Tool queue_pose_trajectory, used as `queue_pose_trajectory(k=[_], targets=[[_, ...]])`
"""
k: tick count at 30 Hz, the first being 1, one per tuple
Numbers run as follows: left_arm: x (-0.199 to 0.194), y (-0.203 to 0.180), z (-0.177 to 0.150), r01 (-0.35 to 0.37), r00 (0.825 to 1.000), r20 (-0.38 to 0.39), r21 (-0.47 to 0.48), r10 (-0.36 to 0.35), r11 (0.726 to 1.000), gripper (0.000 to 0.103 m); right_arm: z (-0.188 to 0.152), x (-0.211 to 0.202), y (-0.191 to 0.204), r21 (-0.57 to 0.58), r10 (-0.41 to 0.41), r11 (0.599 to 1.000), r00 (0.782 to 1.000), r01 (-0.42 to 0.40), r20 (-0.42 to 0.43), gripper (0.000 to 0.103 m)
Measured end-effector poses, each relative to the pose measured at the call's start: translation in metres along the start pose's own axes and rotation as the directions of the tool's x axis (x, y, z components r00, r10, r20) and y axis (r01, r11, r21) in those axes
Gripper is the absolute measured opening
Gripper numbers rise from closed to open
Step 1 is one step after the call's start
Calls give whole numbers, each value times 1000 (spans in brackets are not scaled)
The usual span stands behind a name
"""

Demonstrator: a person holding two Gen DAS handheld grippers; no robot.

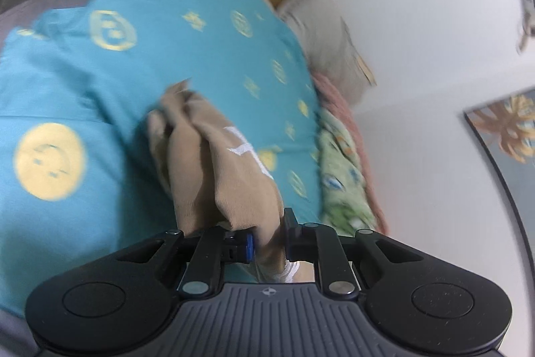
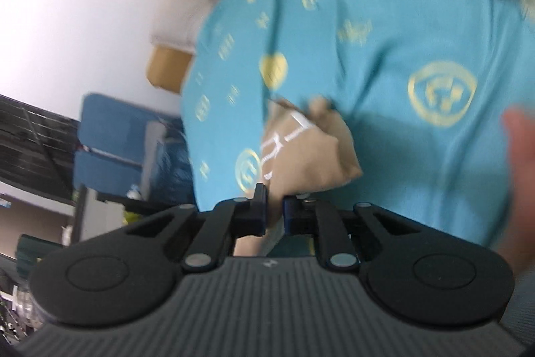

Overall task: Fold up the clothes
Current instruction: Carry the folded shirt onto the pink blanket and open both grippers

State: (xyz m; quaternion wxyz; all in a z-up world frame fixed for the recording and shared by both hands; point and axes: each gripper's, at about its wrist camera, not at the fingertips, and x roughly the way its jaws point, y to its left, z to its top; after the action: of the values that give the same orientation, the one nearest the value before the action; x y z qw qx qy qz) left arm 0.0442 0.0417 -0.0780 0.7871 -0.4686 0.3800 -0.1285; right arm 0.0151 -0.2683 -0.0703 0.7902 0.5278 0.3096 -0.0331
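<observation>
Tan cotton garment with white stitched lettering (image 1: pixel 214 163) is bunching between the left gripper (image 1: pixel 267 240) jaws, clamped tight, its long axis running straight away from the fingers. The right gripper (image 2: pixel 275 213) is pinching the same tan cloth (image 2: pixel 307 149), jaws nearly closed. Both ends are hanging over the teal bedspread with yellow emblems (image 1: pixel 100 82), blurred.

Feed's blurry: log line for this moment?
left gripper: shut on tan garment | right gripper: shut on tan garment | over teal sheet
</observation>
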Motion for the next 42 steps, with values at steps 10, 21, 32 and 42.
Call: queue_pose_trajectory(k=[10, 21, 32, 42], targets=[[72, -204, -75, 72, 981, -191, 217, -30, 974, 17, 126, -150, -3, -6, -6, 1000, 980, 8, 199, 13], [230, -408, -206, 399, 911, -276, 408, -305, 821, 18, 298, -287, -13, -204, -10, 967, 826, 150, 564, 13], [276, -280, -313, 283, 905, -421, 710, 67, 644, 21, 238, -239, -161, -82, -328, 922, 875, 379, 357, 14], [177, -335, -317, 276, 953, -301, 852, -15, 445, 103, 209, -282, -98, -173, -348, 869, 821, 464, 453, 72]])
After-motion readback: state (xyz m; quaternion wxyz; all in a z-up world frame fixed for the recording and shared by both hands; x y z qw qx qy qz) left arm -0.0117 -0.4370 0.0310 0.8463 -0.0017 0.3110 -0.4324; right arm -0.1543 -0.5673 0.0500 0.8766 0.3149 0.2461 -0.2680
